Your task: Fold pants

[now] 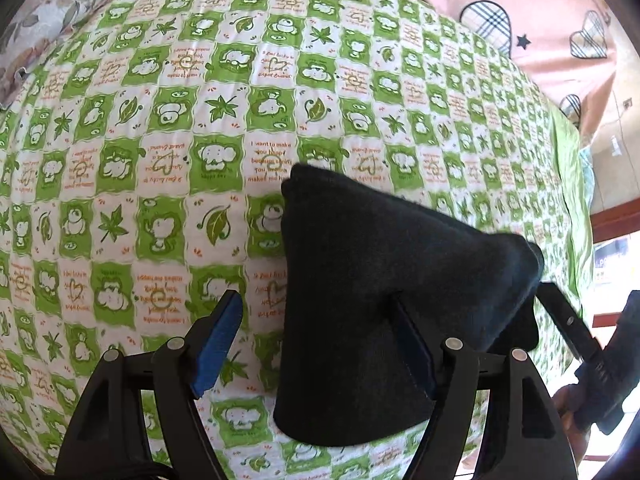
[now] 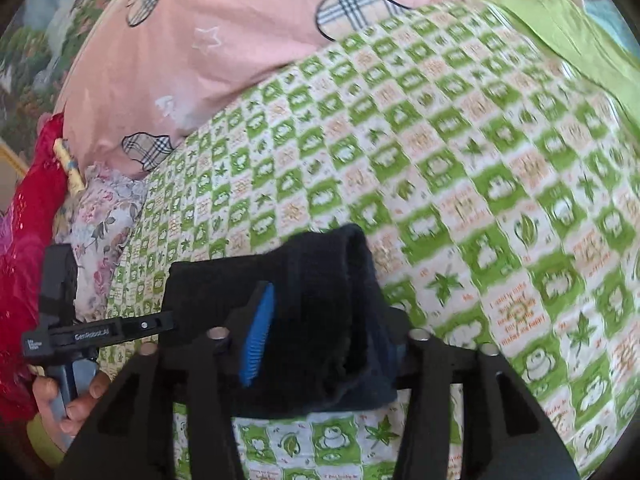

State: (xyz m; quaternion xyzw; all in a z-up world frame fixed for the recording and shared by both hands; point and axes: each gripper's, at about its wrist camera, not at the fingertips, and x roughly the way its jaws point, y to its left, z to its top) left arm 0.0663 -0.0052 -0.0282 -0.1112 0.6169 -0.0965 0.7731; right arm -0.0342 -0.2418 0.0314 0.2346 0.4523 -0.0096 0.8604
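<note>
Here is the pants [image 1: 360,240] bundle, dark and already folded down to a thick, compact pad, lying on the green checked bedspread [image 1: 160,160] at the near side, with the pink cover [image 1: 540,0] far off behind it.

The left gripper [image 1: 316,298] hangs over the bundle's left part with its jaws wide apart. The blue pad on the left stands clear over bare bedspread and the other finger sits over the dark cloth; nothing is gripped there.

The right gripper [image 2: 332,304] straddles the bundle's right end. Cloth fills the gap between its fingers, but I cannot tell whether the pads actually bite or just stand around it.

As for handling, this looks like soft, light, fleecy fabric, limp and with no stiffness of its own. The layers will likely slide over each other and sag if lifted by one corner. The best hold, I judge, is across a folded edge, pinching every layer together, one gripper at each end, so the stack stays square. A shallow pinch risks peeling off only the top layer.
</note>
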